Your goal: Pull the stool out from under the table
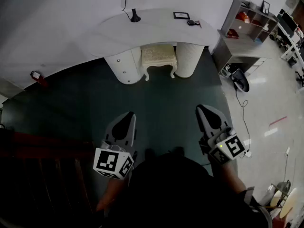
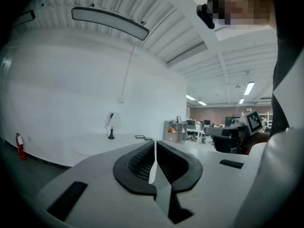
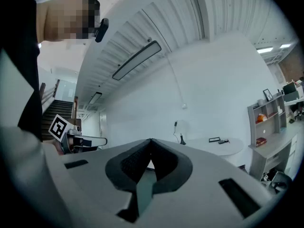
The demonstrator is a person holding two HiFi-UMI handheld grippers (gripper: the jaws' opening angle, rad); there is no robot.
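A cream cushioned stool [image 1: 158, 57] with white curved legs stands tucked between the two round pedestals of a white curved table [image 1: 152, 27] against the far wall. Both grippers hang well short of it over the dark green floor. My left gripper [image 1: 128, 116] is shut and empty, pointing toward the table. My right gripper [image 1: 201, 109] is likewise shut with nothing in it. In the left gripper view the jaws [image 2: 154, 144] meet tip to tip, and the table top [image 2: 95, 141] shows beyond. The right gripper view shows its jaws [image 3: 150, 141] closed, with the table top [image 3: 223, 146] farther off.
On the table are a black lamp base [image 1: 135, 18], a framed picture [image 1: 181, 15] and small dark items [image 1: 192, 22]. A grey shelf unit [image 1: 247, 23] stands to the right, with a dark chair [image 1: 240, 80] near it. A red fire extinguisher [image 1: 37, 76] is at left; dark stairs [image 1: 42, 175] lie beside me.
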